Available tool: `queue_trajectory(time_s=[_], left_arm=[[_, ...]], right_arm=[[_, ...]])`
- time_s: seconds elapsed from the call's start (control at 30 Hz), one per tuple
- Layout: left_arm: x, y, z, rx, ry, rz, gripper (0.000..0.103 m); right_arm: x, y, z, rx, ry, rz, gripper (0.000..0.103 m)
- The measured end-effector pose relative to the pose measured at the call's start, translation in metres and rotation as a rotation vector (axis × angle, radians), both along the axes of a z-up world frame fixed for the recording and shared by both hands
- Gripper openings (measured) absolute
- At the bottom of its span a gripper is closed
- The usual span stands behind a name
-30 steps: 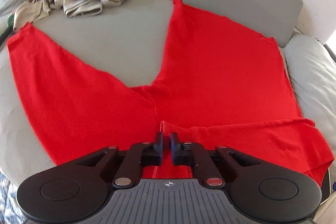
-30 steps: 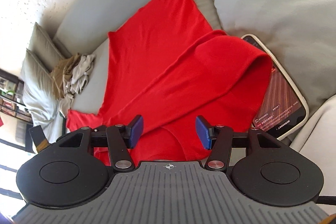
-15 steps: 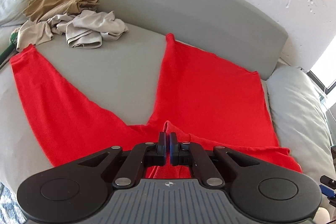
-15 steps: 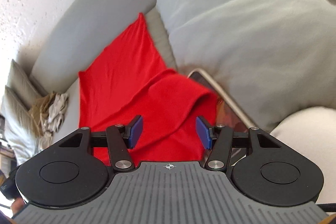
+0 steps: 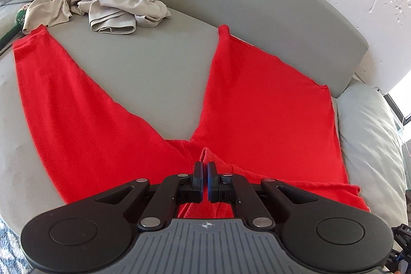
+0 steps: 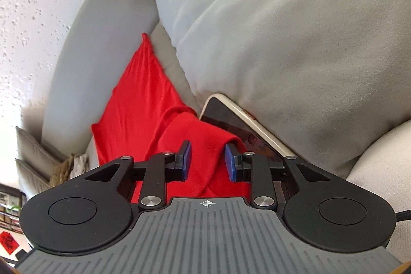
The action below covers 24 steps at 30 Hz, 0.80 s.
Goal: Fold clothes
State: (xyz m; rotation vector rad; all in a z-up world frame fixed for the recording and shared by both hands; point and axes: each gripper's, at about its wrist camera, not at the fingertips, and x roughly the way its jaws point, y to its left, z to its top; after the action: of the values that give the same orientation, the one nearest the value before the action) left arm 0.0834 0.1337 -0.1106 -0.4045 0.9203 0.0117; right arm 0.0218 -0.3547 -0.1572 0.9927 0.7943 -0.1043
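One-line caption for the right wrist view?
Open right gripper straddles a raised fold of red trousers beside a phone.

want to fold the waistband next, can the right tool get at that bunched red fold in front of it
Probably yes. The right tool is open with the raised fold of the red pants already between its fingers. Nothing blocks it; the phone lies just beside, partly under the cloth.

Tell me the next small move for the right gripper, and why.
Probably close the right gripper on the bunched fold of the red pants between its open fingers. The left gripper is already shut on the pants near the crotch, so both would then hold cloth for the fold.
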Motion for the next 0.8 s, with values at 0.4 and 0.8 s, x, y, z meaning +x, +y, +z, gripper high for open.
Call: queue_trajectory(time_s=[0.4,0.8], left_arm=[[-0.008,0.006,0.02,-0.227,-0.17,-0.031,0.001],[0.001,0.024,0.003,-0.197,0.047,0.059,0.001]], right_arm=[[0.002,-0.003,-0.015,0.051,0.051,-0.048,0.0],[-0.007,-0.003,0.001,0.009,0.147,-0.05,0.0]])
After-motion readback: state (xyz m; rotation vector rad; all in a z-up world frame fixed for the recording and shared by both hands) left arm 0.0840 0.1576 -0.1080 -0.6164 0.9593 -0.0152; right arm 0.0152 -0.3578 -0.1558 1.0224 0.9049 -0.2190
